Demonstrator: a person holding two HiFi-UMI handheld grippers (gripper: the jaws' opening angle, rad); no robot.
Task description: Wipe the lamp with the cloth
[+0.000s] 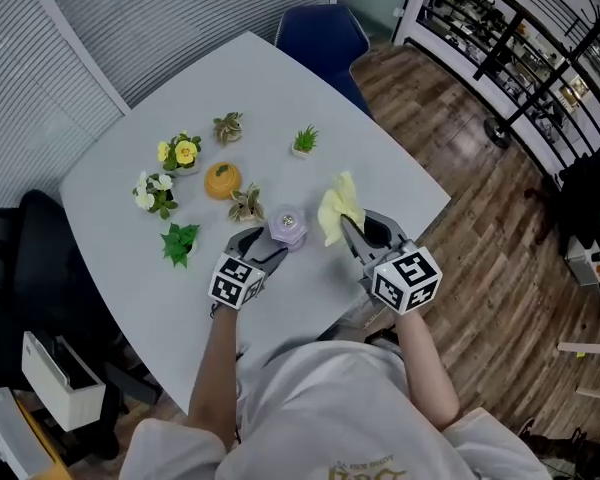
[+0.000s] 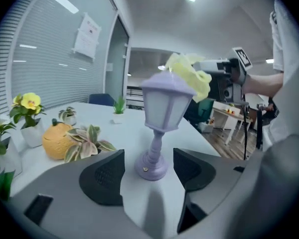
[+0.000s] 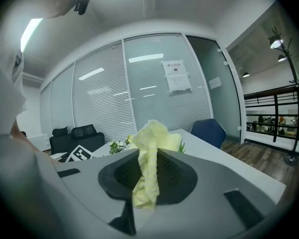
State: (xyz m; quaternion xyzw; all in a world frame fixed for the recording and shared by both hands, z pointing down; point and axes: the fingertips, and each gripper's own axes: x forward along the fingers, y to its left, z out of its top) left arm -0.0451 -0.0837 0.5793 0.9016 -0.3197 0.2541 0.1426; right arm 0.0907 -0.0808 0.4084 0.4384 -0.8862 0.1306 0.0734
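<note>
A small lilac lantern-shaped lamp (image 1: 287, 225) (image 2: 161, 118) stands upright on the white table (image 1: 170, 298). My left gripper (image 1: 261, 246) (image 2: 148, 172) is open, its jaws flanking the lamp's base without touching it. My right gripper (image 1: 353, 234) (image 3: 145, 176) is shut on a yellow cloth (image 1: 339, 208) (image 3: 148, 153), pinched between the pads with a bunch sticking out ahead. In the left gripper view the cloth (image 2: 191, 76) hangs just right of the lamp's top, close to it; contact is unclear.
Small potted plants (image 1: 180, 152) (image 1: 304, 140) (image 1: 179, 241), an orange pumpkin-shaped pot (image 1: 221, 180) (image 2: 59, 140) and a leafy plant (image 1: 246, 205) stand behind and left of the lamp. A blue chair (image 1: 320, 36) is at the table's far corner. The table edge runs close to my body.
</note>
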